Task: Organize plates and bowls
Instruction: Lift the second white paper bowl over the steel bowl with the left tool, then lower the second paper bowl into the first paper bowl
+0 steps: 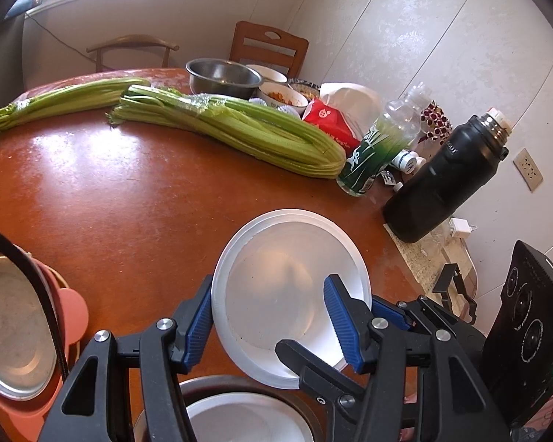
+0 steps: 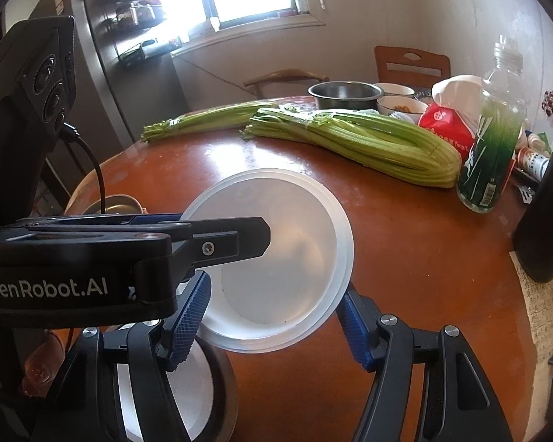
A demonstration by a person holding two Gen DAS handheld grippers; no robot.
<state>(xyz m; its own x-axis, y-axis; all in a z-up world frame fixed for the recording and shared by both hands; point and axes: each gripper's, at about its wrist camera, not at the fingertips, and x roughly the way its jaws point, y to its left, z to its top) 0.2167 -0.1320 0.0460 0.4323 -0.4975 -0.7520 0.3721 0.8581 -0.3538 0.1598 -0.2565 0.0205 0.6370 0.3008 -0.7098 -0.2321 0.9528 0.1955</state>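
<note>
**Item: white plate stack, held between two grippers**

White plates (image 1: pixel 291 287): a nested stack, rims stepped, tilted on the brown table (image 1: pixel 129 199), directly ahead of both my tools. Round, so no long axis; the open face tips toward me.

My left gripper (image 1: pixel 272 316): wide open, blue pads astride the stack's near part, left pad (image 1: pixel 199 320) at the outer rim, right pad over the inside. Contact cannot be confirmed; I judge it grips nothing.

My right gripper (image 2: pixel 272 316): also spread wide, one pad (image 2: pixel 190 316) at the stack's near-left rim, the other at its near-right rim. Nothing clamped that I can see. The left tool's finger crosses over the plates in this view.

Nearer than the plates: a steel bowl (image 2: pixel 188 386) with a white dish inside, under my fingers.

Beyond the plates: celery bunches (image 1: pixel 239 129), green bottle (image 1: pixel 379 147), black flask (image 1: pixel 446 176).

Judgement: both equally near; closing on the rim comes next.
</note>
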